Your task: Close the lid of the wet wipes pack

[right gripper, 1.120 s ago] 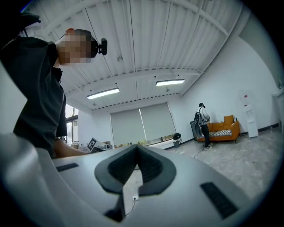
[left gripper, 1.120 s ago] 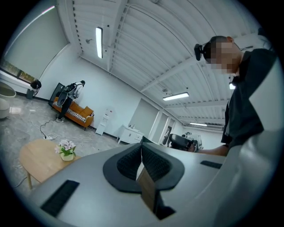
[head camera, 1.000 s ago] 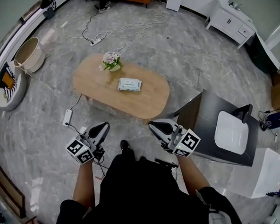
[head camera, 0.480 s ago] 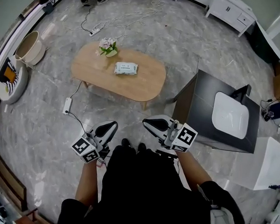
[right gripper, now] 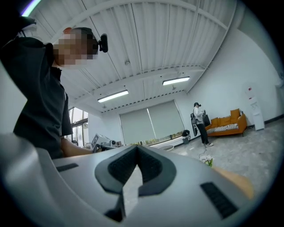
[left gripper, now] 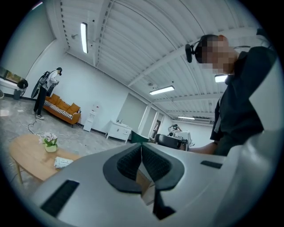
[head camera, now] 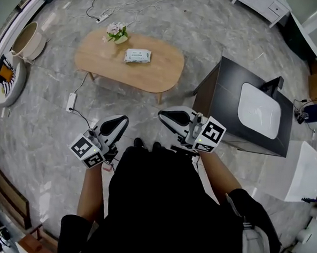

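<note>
The white and green wet wipes pack (head camera: 137,55) lies flat on the oval wooden table (head camera: 151,74), far ahead of both grippers. Its lid is too small to make out. In the left gripper view the pack (left gripper: 63,162) shows small on the table (left gripper: 24,155), beside a pot of flowers (left gripper: 50,142). My left gripper (head camera: 119,121) is held low by my legs, jaws shut and empty. My right gripper (head camera: 164,116) is level with it, also shut on nothing. Neither gripper is near the pack.
A pot of flowers (head camera: 116,32) stands at the table's far left end. A black cabinet with a white basin (head camera: 258,110) stands to the right. A power strip (head camera: 70,102) and cables lie on the floor left of the table. Round baskets (head camera: 25,40) sit at far left.
The table and pack have slid up and away in the head view, as if I stepped back. Both grippers stay shut and keep their places by my body.
</note>
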Demonstrator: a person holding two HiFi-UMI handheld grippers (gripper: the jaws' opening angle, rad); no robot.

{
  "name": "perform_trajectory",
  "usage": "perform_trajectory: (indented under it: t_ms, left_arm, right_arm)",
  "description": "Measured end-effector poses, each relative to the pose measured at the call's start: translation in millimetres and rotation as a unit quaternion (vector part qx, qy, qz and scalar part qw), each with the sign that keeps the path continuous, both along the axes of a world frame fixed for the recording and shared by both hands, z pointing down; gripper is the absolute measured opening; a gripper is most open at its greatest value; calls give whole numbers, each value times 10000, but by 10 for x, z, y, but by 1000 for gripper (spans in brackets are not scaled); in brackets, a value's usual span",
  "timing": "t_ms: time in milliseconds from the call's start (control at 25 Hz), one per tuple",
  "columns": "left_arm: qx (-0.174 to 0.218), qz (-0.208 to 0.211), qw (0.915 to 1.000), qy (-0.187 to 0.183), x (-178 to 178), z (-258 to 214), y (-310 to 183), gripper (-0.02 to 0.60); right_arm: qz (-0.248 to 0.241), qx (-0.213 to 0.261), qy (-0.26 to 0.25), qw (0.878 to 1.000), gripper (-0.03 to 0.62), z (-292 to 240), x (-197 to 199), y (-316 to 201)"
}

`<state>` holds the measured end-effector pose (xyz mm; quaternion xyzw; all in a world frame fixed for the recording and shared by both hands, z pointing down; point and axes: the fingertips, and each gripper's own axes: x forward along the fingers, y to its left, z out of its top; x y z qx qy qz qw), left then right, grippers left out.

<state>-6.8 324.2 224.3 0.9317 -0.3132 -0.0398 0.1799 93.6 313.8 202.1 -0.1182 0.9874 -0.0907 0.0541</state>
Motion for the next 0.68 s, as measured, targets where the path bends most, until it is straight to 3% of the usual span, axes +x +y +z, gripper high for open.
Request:
perform_trajectory:
  t_ms: [680]
  left_arm:
    - [-101,33,9997,-222,215,84,184,17]
  right_arm:
    - [1,-112,-44,9999,9,168,226,237]
